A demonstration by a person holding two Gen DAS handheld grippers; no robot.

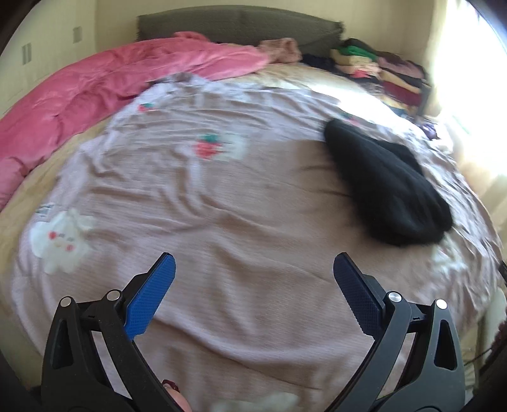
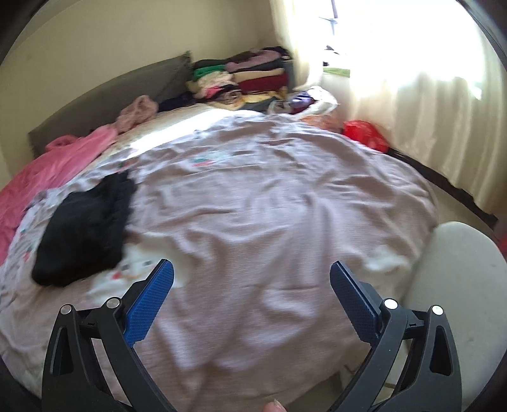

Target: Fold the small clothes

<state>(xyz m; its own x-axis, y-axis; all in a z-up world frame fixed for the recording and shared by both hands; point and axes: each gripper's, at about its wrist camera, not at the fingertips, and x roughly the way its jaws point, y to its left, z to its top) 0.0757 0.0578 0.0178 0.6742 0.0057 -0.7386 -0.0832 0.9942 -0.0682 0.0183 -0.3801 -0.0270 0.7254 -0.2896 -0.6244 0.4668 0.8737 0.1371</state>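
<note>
A black garment lies folded on the pale pink bedspread, to the right in the left wrist view and to the left in the right wrist view. My left gripper hangs open above the spread, well short of the garment, with nothing between its blue pads. My right gripper is also open and empty over the bedspread, with the black garment off to the left of its left finger. Both views are blurred.
A pink duvet is bunched along the far left of the bed. Stacked folded clothes sit by the headboard in the corner. A bright curtained window, a red item and a white rounded stool lie to the right.
</note>
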